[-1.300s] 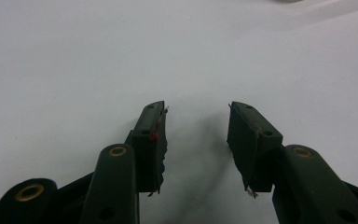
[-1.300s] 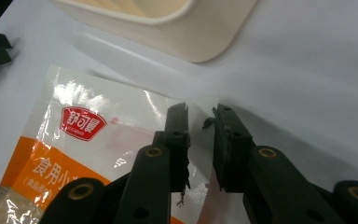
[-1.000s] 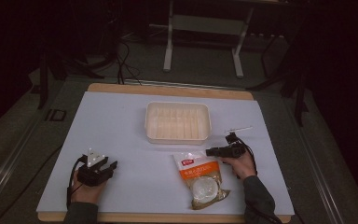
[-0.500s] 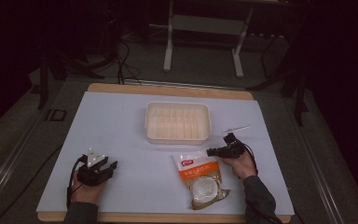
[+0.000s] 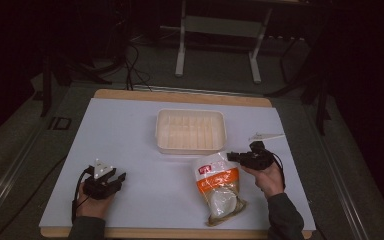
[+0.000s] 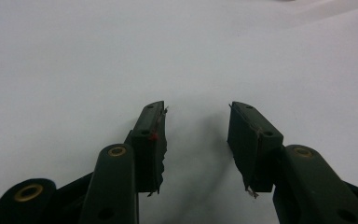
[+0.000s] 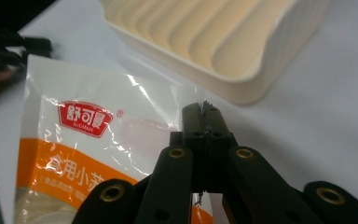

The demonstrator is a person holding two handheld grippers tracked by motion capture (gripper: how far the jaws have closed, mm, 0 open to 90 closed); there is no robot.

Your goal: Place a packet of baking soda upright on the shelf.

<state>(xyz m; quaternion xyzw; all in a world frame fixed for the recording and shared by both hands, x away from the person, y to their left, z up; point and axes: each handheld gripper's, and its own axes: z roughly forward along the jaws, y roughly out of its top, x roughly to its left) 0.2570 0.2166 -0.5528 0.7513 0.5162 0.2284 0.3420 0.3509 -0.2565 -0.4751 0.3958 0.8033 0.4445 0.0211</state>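
Glossy plastic catches the light in the high view, where the white-and-orange crinkled pouch of white powder lies low and right of centre on the matte white table sheet. Its upper right corner is pinched in the right gripper, whose jaws are clamped tight on the film. Just above it sits the cream ribbed plastic tray, shallow and round-cornered, while a thin white utensil lies at the right. At lower left the left gripper rests low on the sheet, jaws parted, nothing between them.

In the left gripper view, the left gripper stands wide over bare sheet, its black pads frayed at the edges.

In the right gripper view, the right gripper bites the clear sealed corner of the pouch, red logo at centre left, with the tray across the top. The film looks thin and slippery (a corner hold may well slide), so a slow, straight lift seems wise, letting the heavy powder end hang before swinging it over the tray.
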